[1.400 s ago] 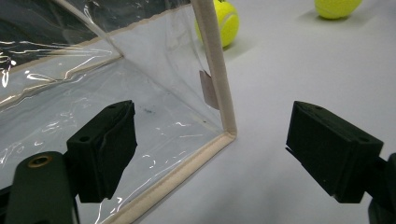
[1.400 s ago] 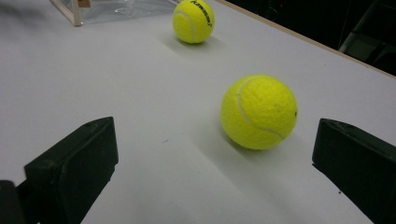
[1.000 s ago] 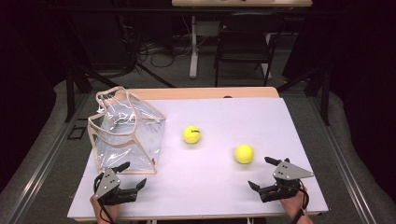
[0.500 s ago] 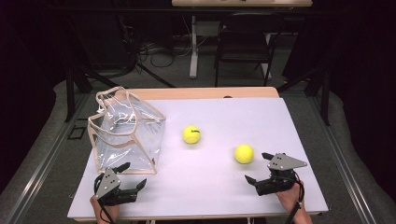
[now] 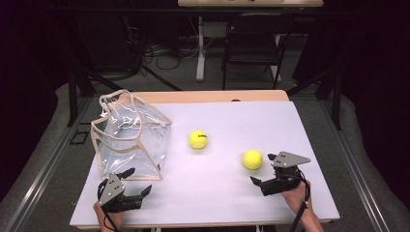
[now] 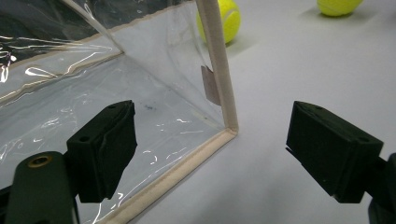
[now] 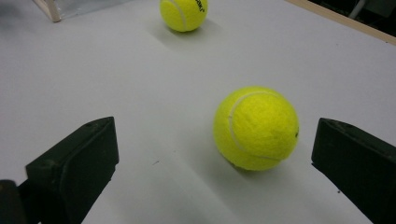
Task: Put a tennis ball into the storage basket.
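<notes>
The right tongs (image 5: 263,175) sit low over the white desk (image 5: 227,203), jaws spread wide and holding nothing, with the nearer tennis ball (image 5: 253,159) just beyond their tips and not touching either jaw. Through the right gripper view that ball (image 7: 256,127) rests on the desk between the two black jaws, a little closer to the one on that view's right. The second tennis ball (image 5: 198,139) lies farther up the desk from the nearer ball, toward the clear bag (image 5: 130,135), well apart from both. The bag stands upright with its cream-trimmed mouth open at the top. Over by the bag's near corner, the left tongs (image 5: 138,181) are also wide open and empty, that trimmed corner (image 6: 229,126) showing between their jaws but apart from them.
</notes>
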The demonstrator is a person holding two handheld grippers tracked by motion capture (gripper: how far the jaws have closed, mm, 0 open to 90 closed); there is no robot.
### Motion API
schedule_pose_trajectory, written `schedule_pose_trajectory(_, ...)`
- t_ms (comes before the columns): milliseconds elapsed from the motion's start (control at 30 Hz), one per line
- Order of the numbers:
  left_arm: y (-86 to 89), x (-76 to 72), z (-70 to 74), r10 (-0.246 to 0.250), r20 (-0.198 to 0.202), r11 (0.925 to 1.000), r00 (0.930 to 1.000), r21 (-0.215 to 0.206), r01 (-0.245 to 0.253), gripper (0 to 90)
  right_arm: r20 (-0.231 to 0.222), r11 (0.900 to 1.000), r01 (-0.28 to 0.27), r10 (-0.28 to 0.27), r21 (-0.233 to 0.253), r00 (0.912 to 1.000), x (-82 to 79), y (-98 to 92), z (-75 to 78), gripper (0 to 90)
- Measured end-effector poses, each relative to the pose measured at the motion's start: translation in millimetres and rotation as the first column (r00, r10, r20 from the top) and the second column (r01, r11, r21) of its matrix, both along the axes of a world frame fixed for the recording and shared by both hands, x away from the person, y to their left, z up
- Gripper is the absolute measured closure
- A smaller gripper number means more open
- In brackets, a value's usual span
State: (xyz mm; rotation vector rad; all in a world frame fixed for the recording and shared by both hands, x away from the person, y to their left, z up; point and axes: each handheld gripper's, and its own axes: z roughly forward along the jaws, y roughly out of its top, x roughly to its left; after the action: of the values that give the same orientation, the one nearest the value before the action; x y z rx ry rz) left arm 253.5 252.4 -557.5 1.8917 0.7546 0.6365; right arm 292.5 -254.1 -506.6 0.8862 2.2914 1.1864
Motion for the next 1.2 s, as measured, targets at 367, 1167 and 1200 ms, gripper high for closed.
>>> schedule_pose_trajectory(367, 0.8, -0.3, 0.4, 0.003, 0.006, 1.0000, 1.0000, -0.006, -0.002, 16.0, -0.028, 1.000, 0.002, -0.002, -0.022, 0.9996, 10.0, 6.2, 6.6, 0.2)
schedule_pose_trajectory(1167, 0.3, -0.2, 0.7, 0.000, 0.006, 1.0000, 1.0000, -0.002, 0.000, 16.0, -0.111, 0.998, 0.011, -0.017, -0.056, 0.9937, 32.0, 11.9, 8.6, 0.3)
schedule_pose_trajectory(1200, 0.3, -0.1, 0.8, -0.001, 0.005, 1.0000, 1.0000, -0.001, 0.001, 16.0, -0.105, 0.998, 0.008, -0.014, -0.058, 0.9943, 33.3, 11.7, 8.7, 0.3)
